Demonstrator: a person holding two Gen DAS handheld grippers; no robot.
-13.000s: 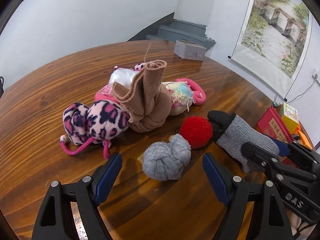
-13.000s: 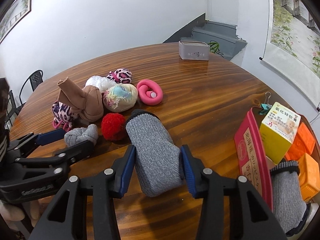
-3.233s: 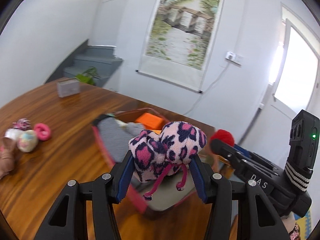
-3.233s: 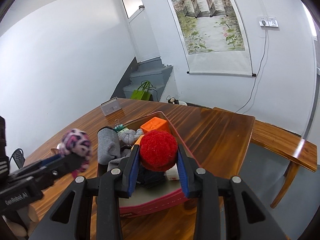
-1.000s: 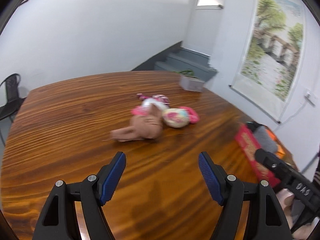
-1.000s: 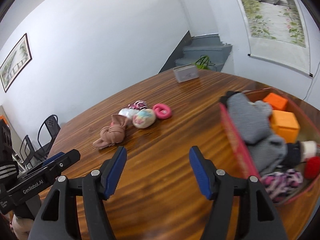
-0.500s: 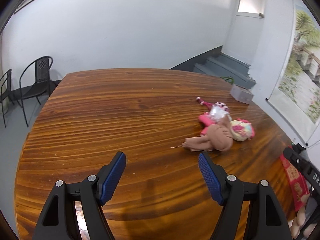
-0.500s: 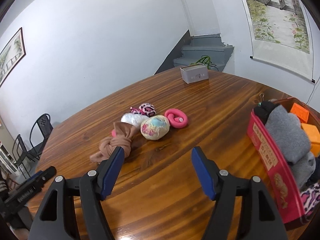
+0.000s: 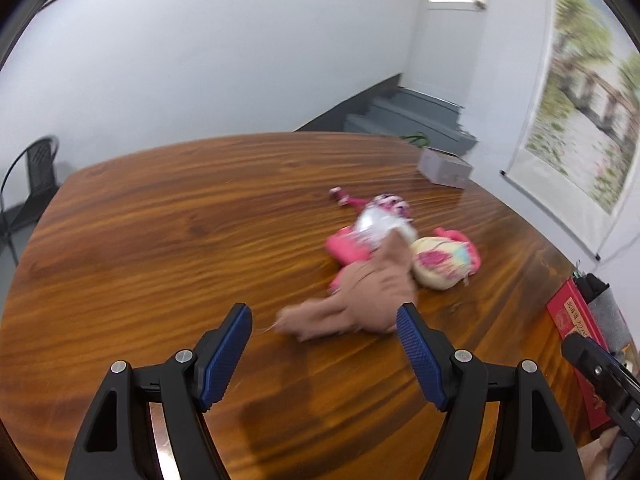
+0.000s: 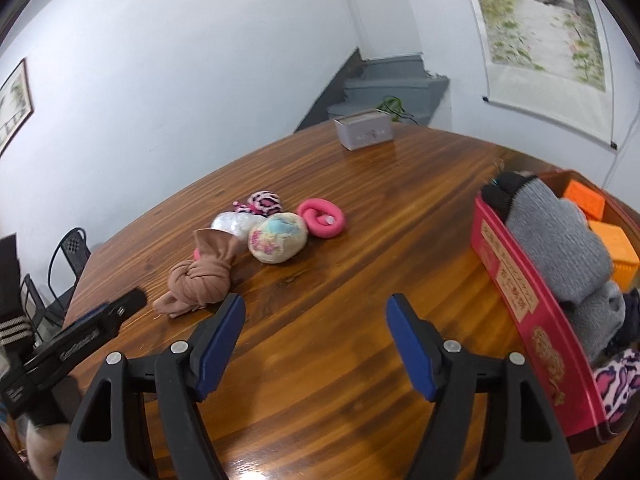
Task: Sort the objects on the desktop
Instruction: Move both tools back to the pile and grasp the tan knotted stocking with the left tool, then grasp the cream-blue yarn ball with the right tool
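Blurred brown sock (image 9: 360,296) beyond open, empty left fingers (image 9: 224,356); right fingers (image 10: 218,344) opening, empty.

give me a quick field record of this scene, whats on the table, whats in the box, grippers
surface: wooden table
left on table: knotted tan stocking, pastel ball, pink ring, white bundle, leopard-print piece
red box: grey socks, orange blocks, leopard plush
far edge: small grey box
left gripper: open, empty, stocking just ahead
right gripper: opening, nothing between the jaws
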